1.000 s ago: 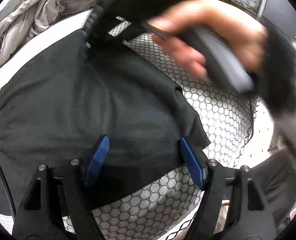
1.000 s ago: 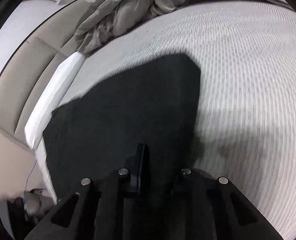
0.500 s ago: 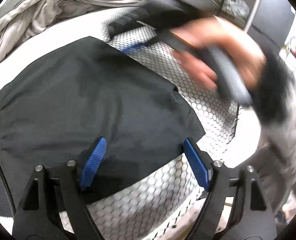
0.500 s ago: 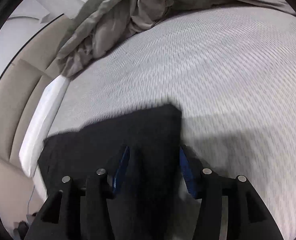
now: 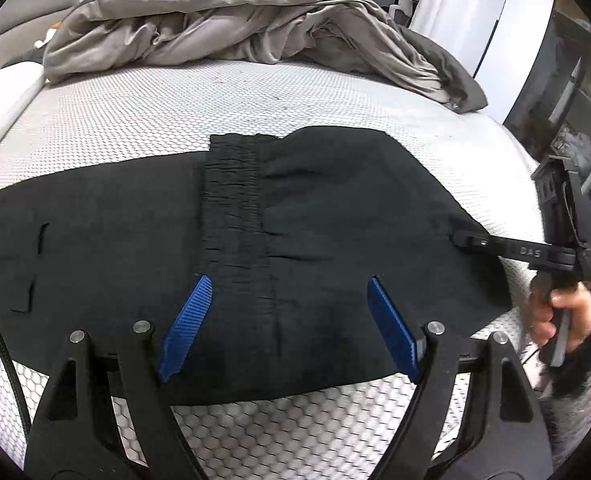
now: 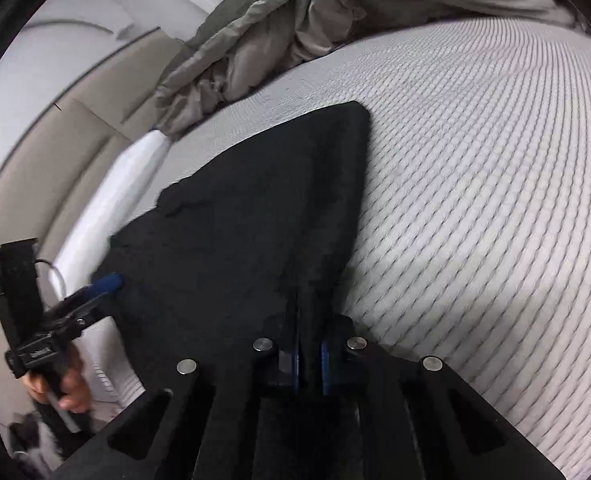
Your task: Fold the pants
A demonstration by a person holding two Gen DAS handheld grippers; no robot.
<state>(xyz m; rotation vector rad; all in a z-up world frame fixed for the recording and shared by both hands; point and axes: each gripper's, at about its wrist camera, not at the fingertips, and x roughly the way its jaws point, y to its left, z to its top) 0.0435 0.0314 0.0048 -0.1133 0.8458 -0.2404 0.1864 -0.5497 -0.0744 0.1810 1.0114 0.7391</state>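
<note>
Black pants (image 5: 335, 208) lie spread across the white mattress (image 5: 135, 120), with the elastic waistband (image 5: 231, 184) folded over onto the middle. My left gripper (image 5: 291, 320) hangs open just above the near part of the pants, its blue pads (image 5: 187, 328) wide apart with only flat cloth beneath them. My right gripper (image 6: 309, 360) is shut on the pants' edge (image 6: 255, 220), a fold of black cloth pinched between its pads. In the left wrist view the right gripper (image 5: 461, 238) bites the cloth's right edge. In the right wrist view the left gripper (image 6: 99, 292) shows at the far left.
A crumpled grey duvet (image 5: 235, 28) is heaped along the far side of the mattress. A beige upholstered bed frame (image 6: 55, 140) runs along one side. Dark shelving (image 5: 575, 128) stands past the mattress's right edge. A hand (image 5: 563, 312) holds the right gripper's handle there.
My left gripper has drawn back and rolled, so the whole pants and the duvet show. My right gripper opened over the pants' edge, then shut on it, moving to the right.
</note>
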